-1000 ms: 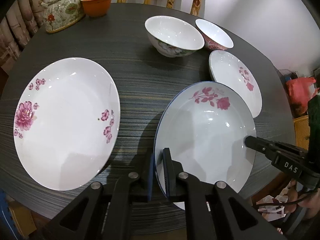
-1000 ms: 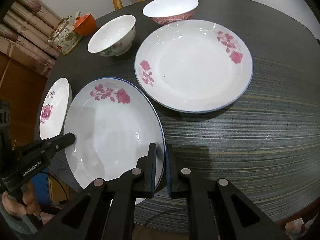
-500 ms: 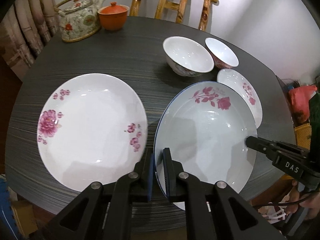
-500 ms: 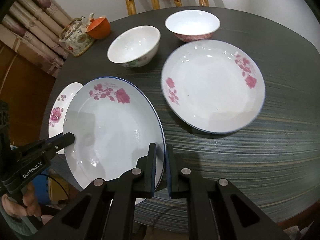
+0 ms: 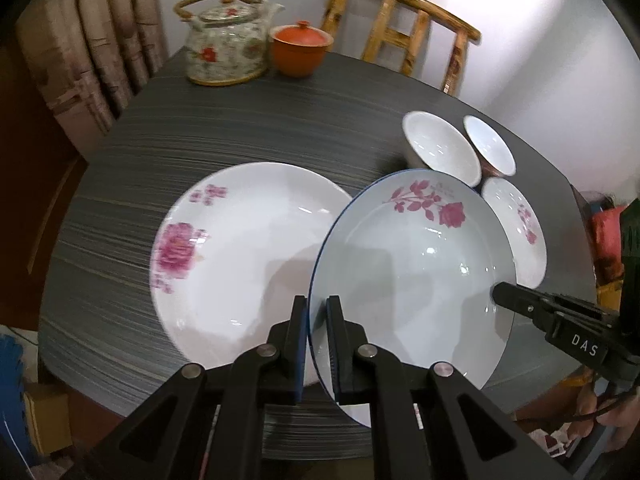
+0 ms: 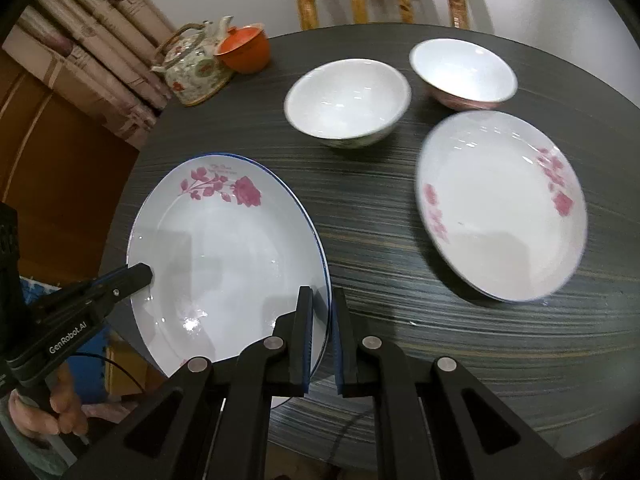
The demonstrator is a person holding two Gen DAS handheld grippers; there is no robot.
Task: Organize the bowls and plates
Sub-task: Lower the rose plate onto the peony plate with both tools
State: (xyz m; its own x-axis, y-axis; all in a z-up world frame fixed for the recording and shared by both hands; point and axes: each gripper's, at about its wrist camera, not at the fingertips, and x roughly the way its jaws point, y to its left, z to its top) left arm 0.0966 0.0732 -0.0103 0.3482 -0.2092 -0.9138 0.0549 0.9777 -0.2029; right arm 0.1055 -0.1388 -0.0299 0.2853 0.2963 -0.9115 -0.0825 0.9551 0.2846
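Note:
Both grippers hold one blue-rimmed rose plate [image 5: 416, 264] off the table. My left gripper [image 5: 318, 312] is shut on its left rim; my right gripper [image 6: 322, 304] is shut on its right rim [image 6: 224, 256]. In the left wrist view the held plate overlaps the right edge of a large pink-flower plate [image 5: 240, 248] lying on the dark table [image 5: 240, 128]. A third flowered plate [image 6: 500, 204] lies to the right, also seen in the left wrist view [image 5: 516, 224]. Two white bowls [image 6: 346, 102] [image 6: 464, 70] stand behind it.
A floral teapot [image 5: 228, 40] and an orange lidded cup [image 5: 300, 50] stand at the table's far left edge. A wooden chair [image 5: 404, 36] stands behind the table. Curtains [image 5: 80, 40] hang at the left.
Both grippers have carried the rose plate leftward; it now overlaps the large pink-flower plate. The bowls and the third plate have fallen away to the right.

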